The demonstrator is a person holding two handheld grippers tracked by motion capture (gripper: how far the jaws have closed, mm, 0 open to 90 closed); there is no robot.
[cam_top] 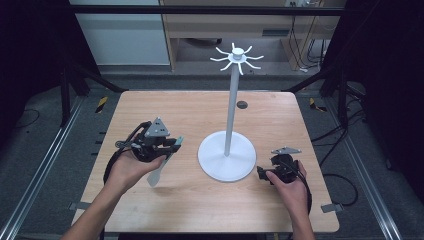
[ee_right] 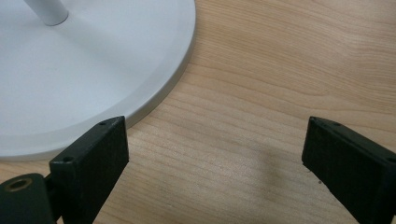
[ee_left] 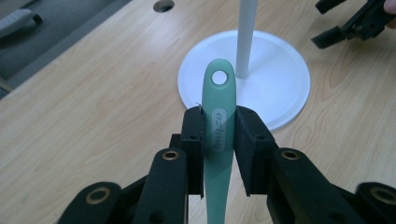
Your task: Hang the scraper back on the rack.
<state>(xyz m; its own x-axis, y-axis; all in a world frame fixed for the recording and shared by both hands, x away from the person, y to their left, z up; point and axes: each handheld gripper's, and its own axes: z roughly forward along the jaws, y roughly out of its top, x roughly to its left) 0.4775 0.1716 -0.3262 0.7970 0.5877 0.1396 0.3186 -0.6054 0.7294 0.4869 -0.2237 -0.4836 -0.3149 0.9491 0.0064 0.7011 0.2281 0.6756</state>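
My left gripper [cam_top: 176,145] [ee_left: 219,133] is shut on the handle of a pale green spatula [ee_left: 218,116], whose hole-pierced tip points toward the white stand. Its blade [cam_top: 159,172] hangs down toward the table in the high view. The white stand has a round base [cam_top: 212,160] [ee_left: 285,84] [ee_right: 70,84], a tall pole [cam_top: 230,105] and a crown of hooks [cam_top: 237,57] on top. My right gripper [cam_top: 261,172] [ee_right: 215,163] rests open just right of the base, with bare wood between its jaws.
The wooden table [cam_top: 190,200] has a small round hole [cam_top: 242,104] [ee_left: 163,5] near its far edge. Dark frame rails run along both sides, and cables lie on the floor at the right.
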